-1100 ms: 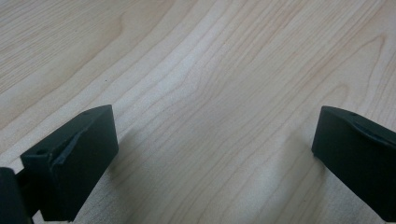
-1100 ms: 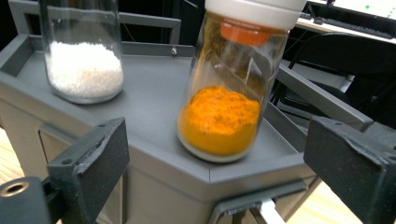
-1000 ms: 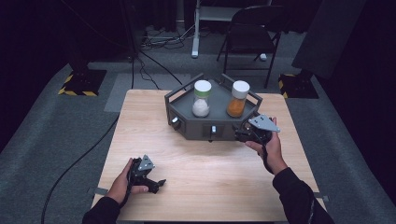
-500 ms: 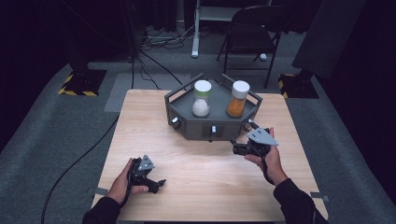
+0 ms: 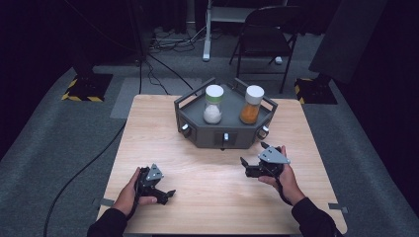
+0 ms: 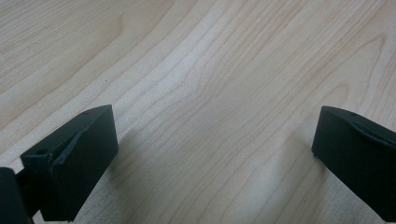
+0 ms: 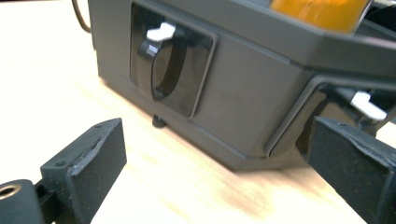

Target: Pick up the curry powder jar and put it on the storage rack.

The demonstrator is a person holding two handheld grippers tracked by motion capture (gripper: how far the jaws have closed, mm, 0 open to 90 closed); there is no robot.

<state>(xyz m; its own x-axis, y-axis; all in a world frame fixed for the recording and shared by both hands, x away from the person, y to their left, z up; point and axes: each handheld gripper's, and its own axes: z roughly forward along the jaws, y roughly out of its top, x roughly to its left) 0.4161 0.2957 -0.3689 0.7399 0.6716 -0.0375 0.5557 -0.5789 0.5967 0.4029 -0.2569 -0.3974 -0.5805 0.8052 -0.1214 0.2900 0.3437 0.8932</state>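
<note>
A dark grey six-sided box stands at the back middle of the wooden table. Two white-lidded jars stand in it: one with white powder, one with orange powder. My right gripper is held just in front of the box, right of centre, open with nothing between its jaws. In the right gripper view the box is close, with a recessed knob in its front face and the orange jar above. My left gripper rests near the front left, open over bare wood.
The box has small knobs on its front faces. Beyond the table stand a folding chair and cables on grey carpet. Tape tabs mark the table's front corners.
My right gripper has drawn back from the box toward the front edge and dropped lower. The left gripper has stayed in place.
</note>
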